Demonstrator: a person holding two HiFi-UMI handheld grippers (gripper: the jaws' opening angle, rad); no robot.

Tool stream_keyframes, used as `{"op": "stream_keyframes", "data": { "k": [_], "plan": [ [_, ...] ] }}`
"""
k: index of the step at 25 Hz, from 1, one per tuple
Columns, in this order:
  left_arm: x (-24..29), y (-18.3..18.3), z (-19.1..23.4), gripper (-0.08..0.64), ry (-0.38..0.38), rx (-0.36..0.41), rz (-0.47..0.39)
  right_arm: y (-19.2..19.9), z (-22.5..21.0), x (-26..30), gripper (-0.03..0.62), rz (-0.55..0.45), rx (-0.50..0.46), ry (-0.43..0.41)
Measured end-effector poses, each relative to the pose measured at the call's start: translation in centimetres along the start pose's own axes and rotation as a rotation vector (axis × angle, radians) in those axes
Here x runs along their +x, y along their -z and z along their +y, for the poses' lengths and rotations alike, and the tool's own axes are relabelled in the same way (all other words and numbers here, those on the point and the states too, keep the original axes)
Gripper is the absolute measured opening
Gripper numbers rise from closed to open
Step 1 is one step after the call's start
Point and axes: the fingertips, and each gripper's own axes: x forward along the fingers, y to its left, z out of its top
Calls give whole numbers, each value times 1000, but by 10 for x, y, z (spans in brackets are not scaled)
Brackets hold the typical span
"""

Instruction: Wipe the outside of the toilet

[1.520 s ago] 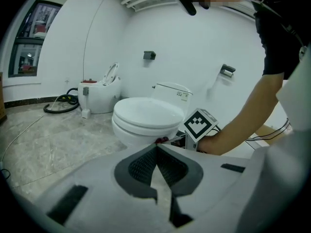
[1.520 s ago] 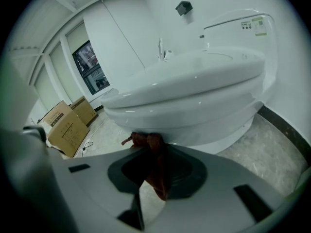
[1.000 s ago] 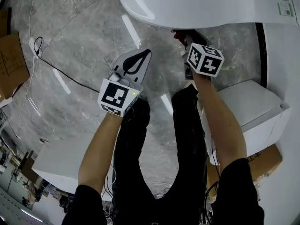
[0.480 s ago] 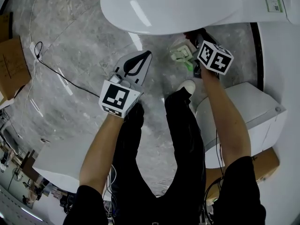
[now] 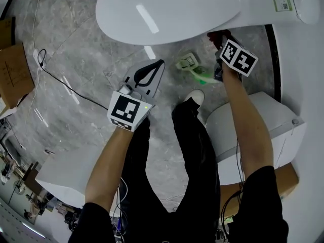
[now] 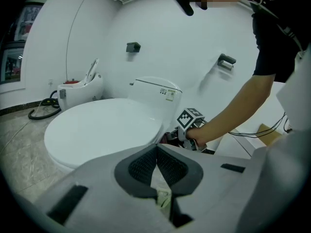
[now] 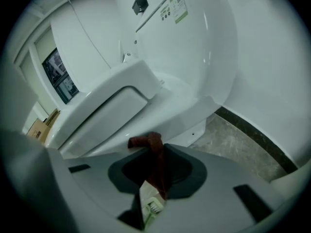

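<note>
The white toilet (image 5: 167,11) fills the top of the head view, lid down. My right gripper (image 5: 221,38) reaches under its right side near the tank end and is shut on a dark red cloth (image 7: 154,154). The cloth's tip sits close to the underside of the bowl (image 7: 121,106); I cannot tell whether it touches. My left gripper (image 5: 160,63) hovers over the floor in front of the toilet, shut and holding nothing. From the left gripper view, the right gripper's marker cube (image 6: 189,119) shows beside the bowl (image 6: 102,130).
A white bin-like unit (image 5: 258,130) stands right of my right arm. My legs and a white shoe (image 5: 195,96) are on the marble floor. A power strip with a black cable (image 5: 39,52) and cardboard boxes (image 5: 15,70) lie left. A green-white piece (image 5: 190,64) shows beside the right gripper.
The right gripper with the red cloth has slid along the toilet's side toward the tank end. The left gripper has barely moved. The head camera has shifted, so the toilet sits further left.
</note>
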Motion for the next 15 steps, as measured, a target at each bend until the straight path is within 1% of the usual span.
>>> {"op": "stream_keyframes", "data": {
  "k": [4,6,7,10,12,15],
  "plan": [
    [5,-10,-5,6,-3,3,-1,-16,-25,-6,71,-19,-10,42],
    [6,-16,-6,6,-4,7,-3,-22,-30,-16,72,-22,-48,50],
    [5,-20,-7,6,-2,10,-5,-23,-30,-22,72,-23,-82,48],
    [2,-38,-8,6,5,20,-23,-31,-22,-49,72,-47,-181,24],
    [-5,-53,-5,6,-1,18,-36,-36,-12,-72,72,-72,-202,5],
    [-19,-78,4,6,-21,31,-38,-38,14,-110,72,-98,-207,-36]
  ]
}}
